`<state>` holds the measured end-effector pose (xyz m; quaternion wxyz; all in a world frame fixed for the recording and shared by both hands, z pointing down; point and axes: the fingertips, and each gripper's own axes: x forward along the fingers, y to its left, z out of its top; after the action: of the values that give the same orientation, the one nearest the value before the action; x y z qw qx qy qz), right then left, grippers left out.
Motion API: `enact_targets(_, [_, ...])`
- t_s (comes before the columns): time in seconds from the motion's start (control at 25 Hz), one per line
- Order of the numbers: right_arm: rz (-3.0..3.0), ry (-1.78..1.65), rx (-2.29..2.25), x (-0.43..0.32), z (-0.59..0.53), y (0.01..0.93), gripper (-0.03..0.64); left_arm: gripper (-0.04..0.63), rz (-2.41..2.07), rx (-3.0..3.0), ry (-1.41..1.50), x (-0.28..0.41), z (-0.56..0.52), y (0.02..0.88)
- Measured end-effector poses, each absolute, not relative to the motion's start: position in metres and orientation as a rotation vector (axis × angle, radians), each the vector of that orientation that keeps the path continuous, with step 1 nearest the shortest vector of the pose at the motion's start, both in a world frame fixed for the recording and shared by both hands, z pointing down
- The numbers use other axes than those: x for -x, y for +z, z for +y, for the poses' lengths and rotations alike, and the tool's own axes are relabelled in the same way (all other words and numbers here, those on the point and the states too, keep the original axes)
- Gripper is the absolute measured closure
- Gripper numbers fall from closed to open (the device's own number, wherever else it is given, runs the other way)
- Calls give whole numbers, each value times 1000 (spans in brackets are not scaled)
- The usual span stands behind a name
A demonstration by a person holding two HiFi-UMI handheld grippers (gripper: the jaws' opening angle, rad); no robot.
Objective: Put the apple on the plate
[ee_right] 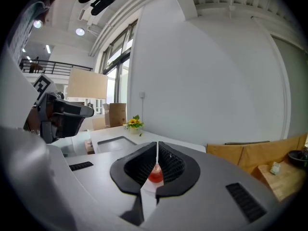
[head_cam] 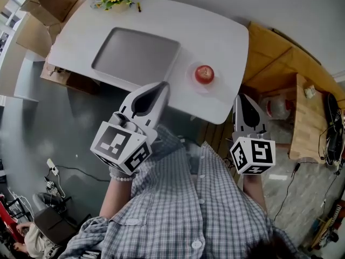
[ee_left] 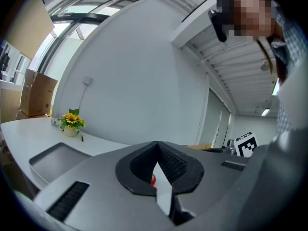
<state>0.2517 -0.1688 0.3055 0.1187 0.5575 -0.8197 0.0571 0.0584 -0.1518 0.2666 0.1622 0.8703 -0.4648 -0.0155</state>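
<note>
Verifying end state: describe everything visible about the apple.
The apple is red, round and glossy, with a dark stem dip on top. It sits upright on a small pale plate by the white table's near right edge. Only the plate touches it; the left gripper and right gripper are clear, jaws shut.

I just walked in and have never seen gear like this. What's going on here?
A person in a checked shirt holds tongs in each hand: the left tongs and the right tongs. Both are shut and hold nothing. The apple already sits on the small plate on the white table, beside a grey tray. Neither pair touches the apple.
</note>
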Motion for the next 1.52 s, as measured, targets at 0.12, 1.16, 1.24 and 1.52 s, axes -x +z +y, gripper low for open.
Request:
enact_targets(0.12, [-2369,202,-1640,-258,-166,314,591,586,-1282,-2478,-18,-66,-156,275])
enact_targets(1.16, [-2168,552,-1635,-284,-218,410,591,584,-1051,-2103,329,-106,-251,421])
enact_targets(1.24, [-2143,575,-1622,-286,-223,420,591,584,-1012,-2095,381,-113,-255,433])
enact_targets(1.52, [-2075,660,-1562,-286,-242,459,591,566,-936,-2081,518,-132,-270,468])
